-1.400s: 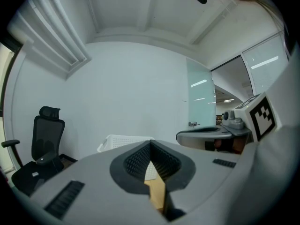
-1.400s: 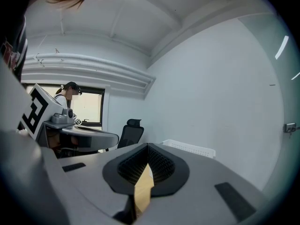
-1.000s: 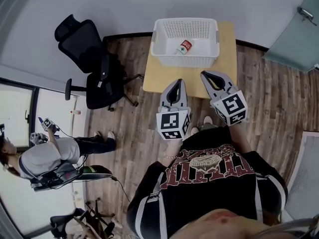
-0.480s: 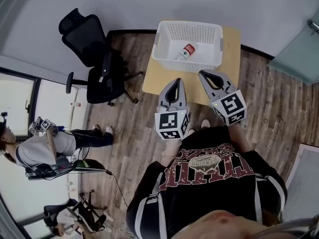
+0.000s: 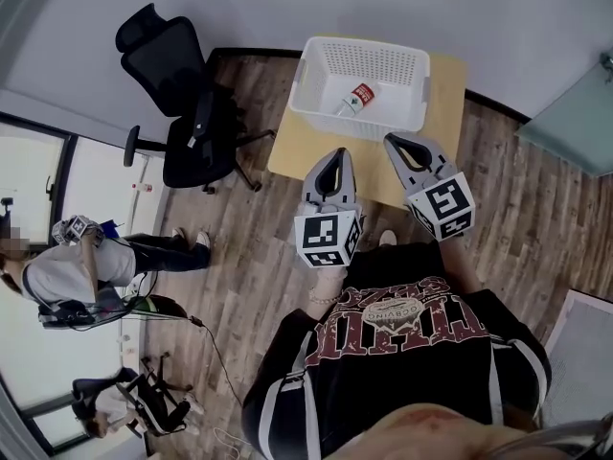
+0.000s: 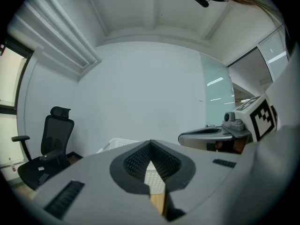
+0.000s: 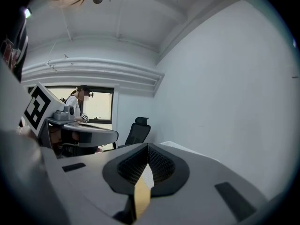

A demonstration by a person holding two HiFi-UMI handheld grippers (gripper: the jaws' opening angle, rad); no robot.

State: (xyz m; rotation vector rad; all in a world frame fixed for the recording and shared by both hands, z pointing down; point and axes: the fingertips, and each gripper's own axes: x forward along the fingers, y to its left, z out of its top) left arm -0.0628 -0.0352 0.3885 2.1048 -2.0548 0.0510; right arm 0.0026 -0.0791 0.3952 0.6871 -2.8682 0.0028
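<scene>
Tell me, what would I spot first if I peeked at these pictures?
The left gripper and right gripper, grey with black-and-white marker cubes, poke out in front of the person, jaws shut and empty. Just past them, a white basket sits on a small wooden table with a little red-labelled bottle lying inside. A black office chair stands to the left.

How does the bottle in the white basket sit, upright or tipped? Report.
Tipped: the bottle lies on its side on the white basket floor.
</scene>
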